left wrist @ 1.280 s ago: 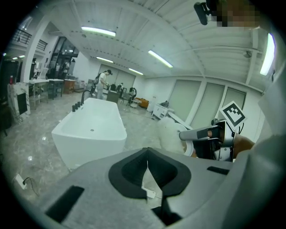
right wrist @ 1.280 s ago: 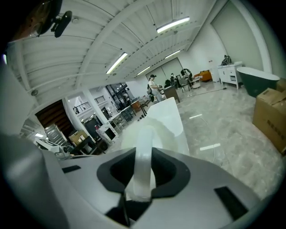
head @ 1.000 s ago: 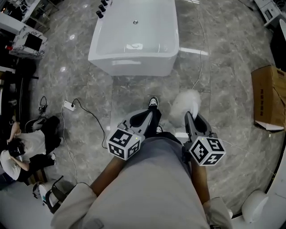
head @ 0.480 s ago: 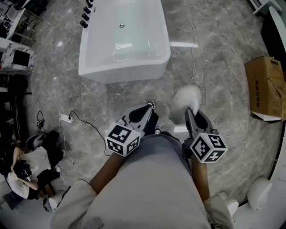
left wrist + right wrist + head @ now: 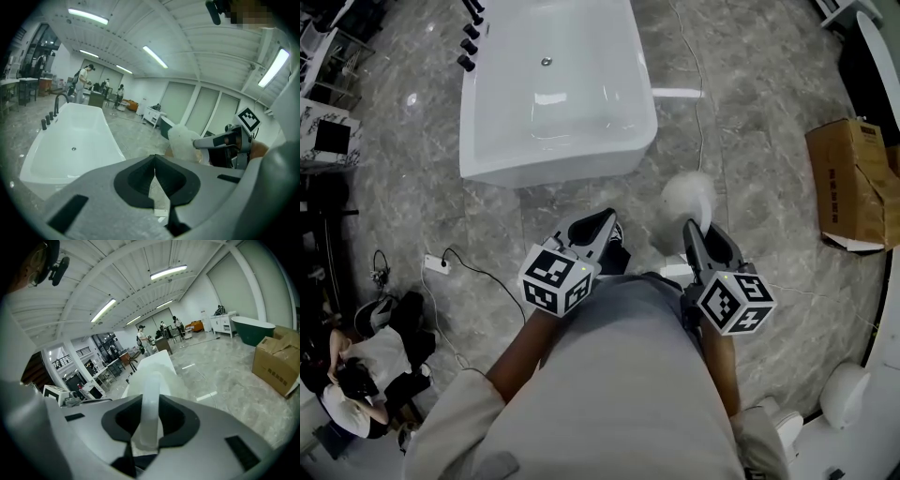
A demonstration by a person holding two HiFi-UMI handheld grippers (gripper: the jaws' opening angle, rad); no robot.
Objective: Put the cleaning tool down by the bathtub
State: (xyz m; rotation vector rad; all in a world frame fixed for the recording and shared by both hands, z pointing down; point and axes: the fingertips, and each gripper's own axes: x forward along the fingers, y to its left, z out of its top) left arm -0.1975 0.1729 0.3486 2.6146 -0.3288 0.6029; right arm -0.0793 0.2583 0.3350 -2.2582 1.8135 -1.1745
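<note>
Entry: carry phase, tool not yet set down.

Right claw (image 5: 694,228): closed partway on the pale handle of the cleaning tool (image 5: 687,197). The right gripper view shows the handle running up between the two jaws, pressed from both sides. The tool's fluffy white head projects ahead of the claw. From the head view it reads as hanging above the floor (image 5: 750,141), not resting on it, though height is hard to judge from so steep an angle.

Left claw (image 5: 605,218): jaws together at the tips, with nothing between them. Only floor shows through the slit below the tips in the left gripper view. It is held level beside the right one and has no part in the grip.

Bathtub (image 5: 553,164): white, freestanding and empty, ahead of both claws with a strip of bare floor between. The tool head is near its front corner but well short of touching it. A cardboard box (image 5: 848,183) sits off to the right, away from the path.

Progress: pickup done, and transport looks well along. Remaining: close the last gap, lower the tool to the floor beside the tub wall, open the right claw, and withdraw.
</note>
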